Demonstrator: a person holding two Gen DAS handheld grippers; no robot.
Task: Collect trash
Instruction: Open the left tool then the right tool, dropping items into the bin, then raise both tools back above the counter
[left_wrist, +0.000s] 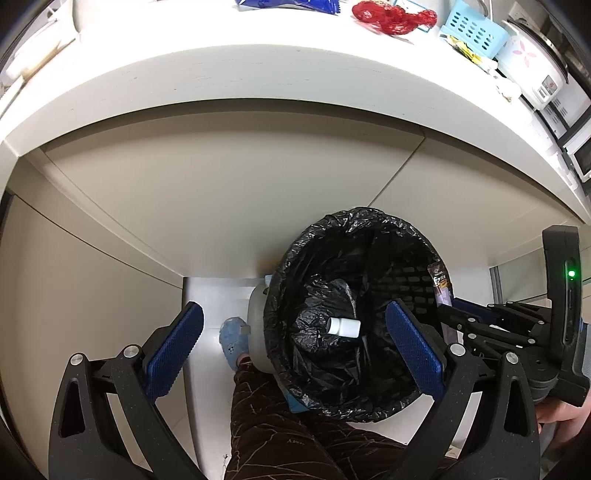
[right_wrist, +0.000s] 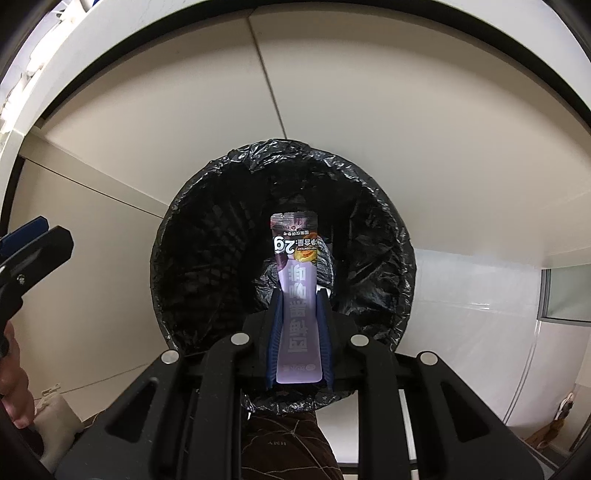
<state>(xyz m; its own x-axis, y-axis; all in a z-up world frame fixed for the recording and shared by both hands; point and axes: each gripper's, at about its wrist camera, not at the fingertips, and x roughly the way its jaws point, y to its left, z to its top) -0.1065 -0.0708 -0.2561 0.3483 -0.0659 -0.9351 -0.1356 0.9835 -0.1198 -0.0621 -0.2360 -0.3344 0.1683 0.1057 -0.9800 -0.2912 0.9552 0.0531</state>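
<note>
Right wrist view looks down along the right gripper (right_wrist: 300, 325), whose blue pads pinch one long purple snack wrapper (right_wrist: 297, 295); the wrapper's printed end juts out over the mouth of one round bin lined with a black trash bag (right_wrist: 207, 266). Past the bin runs a cream cabinet front under a white table edge (right_wrist: 92, 48), with pale glossy floor (right_wrist: 476, 295) to the right. The left wrist view shows the left gripper (left_wrist: 293, 349) spread wide and empty, its two blue pads standing on either side of the same bin (left_wrist: 332, 229), seen here from the other side. Only this view looks to the bag's bottom, where one small white bottle (left_wrist: 343, 327) lies on its side. Only it also takes in the table top (left_wrist: 207, 33), carrying one blue packet (left_wrist: 291, 4), one red mesh bag (left_wrist: 391, 15), one light-blue perforated basket (left_wrist: 472, 29) and one white rice cooker (left_wrist: 532, 62). Below the bin, a patterned brown trouser leg (left_wrist: 273, 424) and a blue slipper (left_wrist: 231, 338) show on the floor.
</note>
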